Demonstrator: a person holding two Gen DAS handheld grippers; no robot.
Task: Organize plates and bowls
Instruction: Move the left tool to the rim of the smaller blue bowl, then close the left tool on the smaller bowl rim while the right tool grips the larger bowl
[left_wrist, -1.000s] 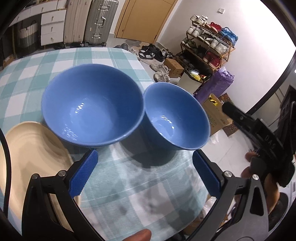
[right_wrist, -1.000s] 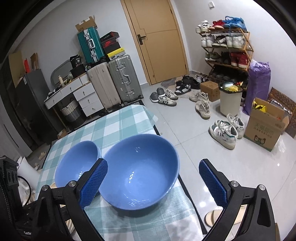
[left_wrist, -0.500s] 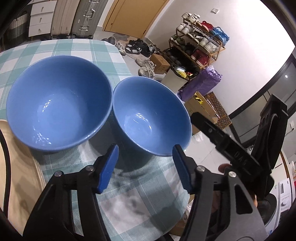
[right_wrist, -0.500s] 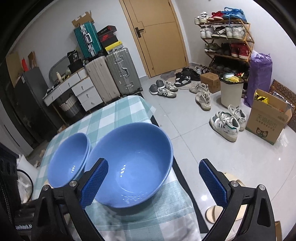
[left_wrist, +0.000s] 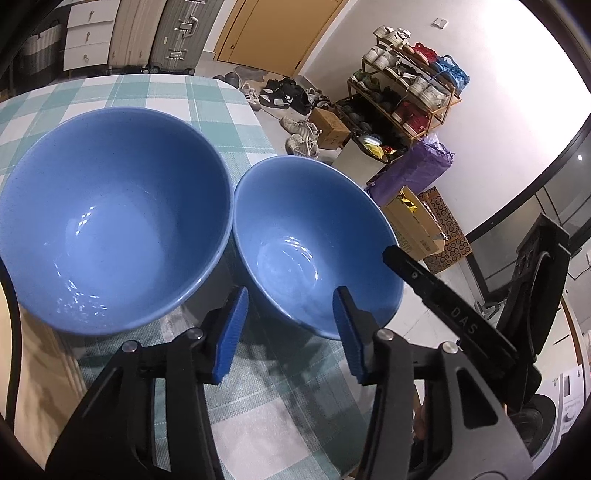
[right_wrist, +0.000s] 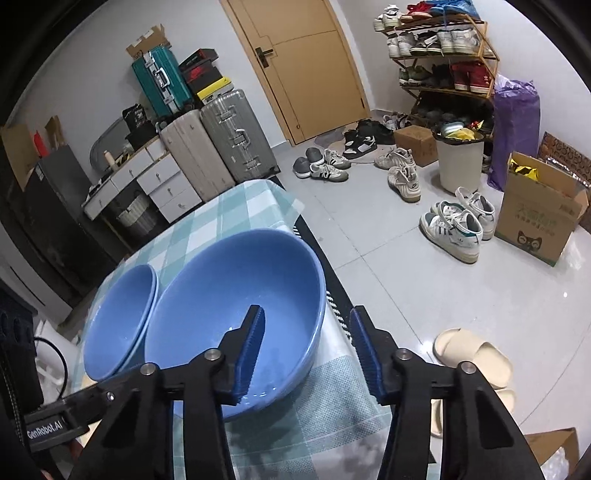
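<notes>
Landmark: the smaller bowl (left_wrist: 317, 243), blue, upright on the counter (left_wrist: 280, 402), which wears a green-and-white checked cloth; it stands at the counter's edge toward the shoe rack (left_wrist: 410, 85)
Larger bowl (left_wrist: 110, 214): blue, upright, just beside the smaller bowl on the side away from the shoe rack; the rims look to be touching or nearly so, I cannot tell which
Cream plate (left_wrist: 33, 376): a strip of it shows beyond the larger bowl, on the far side from the smaller bowl, partly cut off by the frame
Left tongs (left_wrist: 291, 328): angled downward at the near rim of the smaller bowl; the blue pads have just been closing and stand partly apart, one outside the bowl wall, the other over the inside; the rim lies between them, neither pad pressing on it
Right tongs (right_wrist: 306, 350): tilted downward over the smaller bowl (right_wrist: 236, 317) from the floor side; jaws have just been closing, now half apart; the left pad hangs over the bowl's hollow, the right pad outside the rim, the wall between them, not yet clamped
Right tongs in the left view (left_wrist: 391, 254): one black finger reaches toward the smaller bowl's rim from the shoe-rack side
Person: only a bit of a hand shows under the right tongs in the left view
</notes>
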